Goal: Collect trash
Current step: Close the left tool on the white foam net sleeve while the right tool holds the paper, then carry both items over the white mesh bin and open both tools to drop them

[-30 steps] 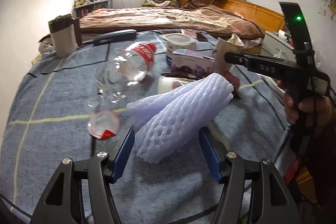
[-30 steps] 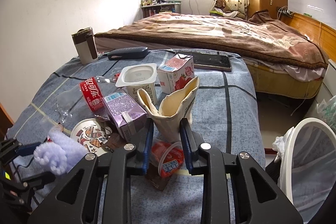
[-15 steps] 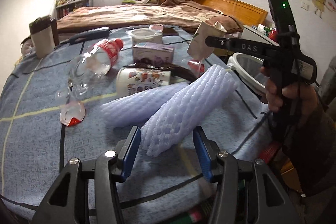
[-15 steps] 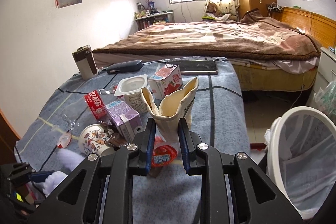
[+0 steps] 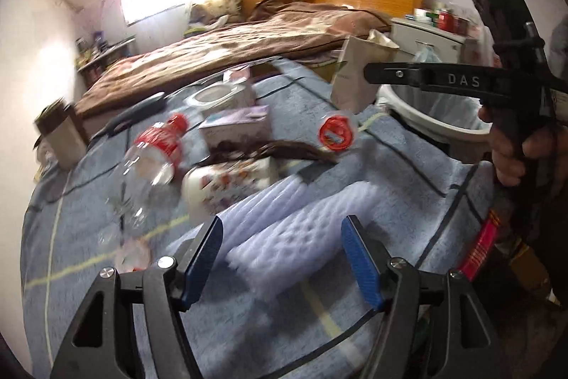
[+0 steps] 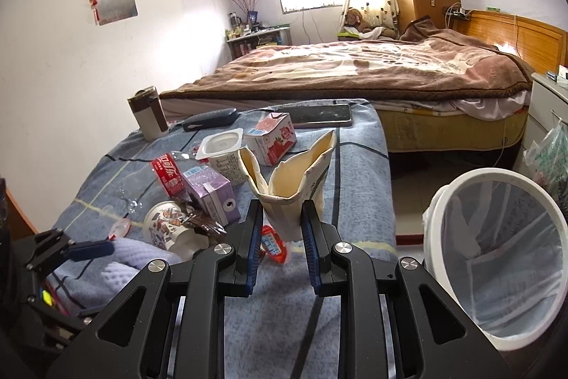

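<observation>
Both grippers have swung toward the white bin (image 6: 497, 258) since the earlier frames; it now fills the lower right of the right wrist view, where only its rim edge showed a second ago. Left gripper (image 5: 280, 247): jaws have just been opening and stand wide, the foam fruit net (image 5: 301, 233) lying between them on the blue checked cloth (image 5: 408, 173) with neither pad pressing on it. Blur makes contact hard to judge. Right gripper (image 6: 282, 229): narrow, clamped on the base of the torn paper bag (image 6: 294, 187), which is lifted clear of the cloth, left of the bin and not yet over it.

Progress, as a judgement: early. Bin liner looks empty from here.

Left on the cloth, going farther from the bin:
- red-lidded jelly cup (image 6: 273, 242), just under the bag
- printed paper cup (image 6: 167, 229) with a dark wrapper (image 6: 204, 224)
- purple carton (image 6: 209, 192)
- red-label clear bottle (image 6: 167, 174)
- white yoghurt tub (image 6: 223, 151)
- strawberry milk carton (image 6: 271, 139)

Phone (image 6: 316, 114) and tumbler (image 6: 147, 112) at the far end likely stay.
</observation>
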`<state>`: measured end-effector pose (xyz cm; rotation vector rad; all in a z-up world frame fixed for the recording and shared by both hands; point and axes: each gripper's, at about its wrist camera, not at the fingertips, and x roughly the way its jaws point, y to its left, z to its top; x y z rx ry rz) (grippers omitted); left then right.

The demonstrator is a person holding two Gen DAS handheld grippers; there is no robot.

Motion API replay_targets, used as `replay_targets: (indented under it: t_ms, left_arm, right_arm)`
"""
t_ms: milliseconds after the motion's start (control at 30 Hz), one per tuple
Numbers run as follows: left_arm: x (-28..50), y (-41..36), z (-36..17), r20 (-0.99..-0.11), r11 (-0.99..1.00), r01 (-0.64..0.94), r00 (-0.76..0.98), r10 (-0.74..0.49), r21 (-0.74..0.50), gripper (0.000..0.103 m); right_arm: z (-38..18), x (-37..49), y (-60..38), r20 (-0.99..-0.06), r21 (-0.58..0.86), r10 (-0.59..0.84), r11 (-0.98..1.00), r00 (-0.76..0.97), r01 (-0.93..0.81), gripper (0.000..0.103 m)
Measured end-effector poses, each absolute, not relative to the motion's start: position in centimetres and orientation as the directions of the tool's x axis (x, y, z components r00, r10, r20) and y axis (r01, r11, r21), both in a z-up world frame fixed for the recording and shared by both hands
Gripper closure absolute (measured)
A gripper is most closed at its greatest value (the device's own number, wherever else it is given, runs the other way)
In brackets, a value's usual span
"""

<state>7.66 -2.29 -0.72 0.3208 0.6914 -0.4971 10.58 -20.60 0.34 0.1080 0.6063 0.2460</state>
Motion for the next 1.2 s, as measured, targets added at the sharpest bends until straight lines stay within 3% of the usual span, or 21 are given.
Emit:
replay_targets:
  t_ms: [267,633,733,933,1200]
  left_arm:
    - [7.7,-4.2,-2.2,-0.724,0.797,0.593,0.599,-0.342,0.114,0.032]
    - [6.3,-5.1,-2.2,-0.734,0.763,0.645,0.499,-0.461,-0.041,0.033]
    - [7.0,-5.8,-3.1,-0.762,0.786,0.618,0.514,-0.395,0.010,0.033]
    - [8.3,-6.4,-3.7,-0.765,0.798,0.603,0.505,-0.399,-0.019,0.033]
    - [8.1,-7.2,-4.3,-0.770,0.809,0.586,0.493,-0.404,-0.049,0.062]
  right_arm:
    - [0.2,9.9,-21.6,-0.546,0.221,0.292,0.954,0.785,-0.201,0.078]
    - [0.0,9.2,-22.3,-0.529,0.244,0.314,0.946,0.788,-0.213,0.078]
    - [-0.2,9.2,-22.6,-0.528,0.259,0.322,0.942,0.786,-0.213,0.078]
    - [-0.1,8.6,-22.8,-0.527,0.253,0.326,0.942,0.785,-0.221,0.078]
    - [-0.1,8.3,-23.4,-0.529,0.247,0.309,0.947,0.790,-0.206,0.078]
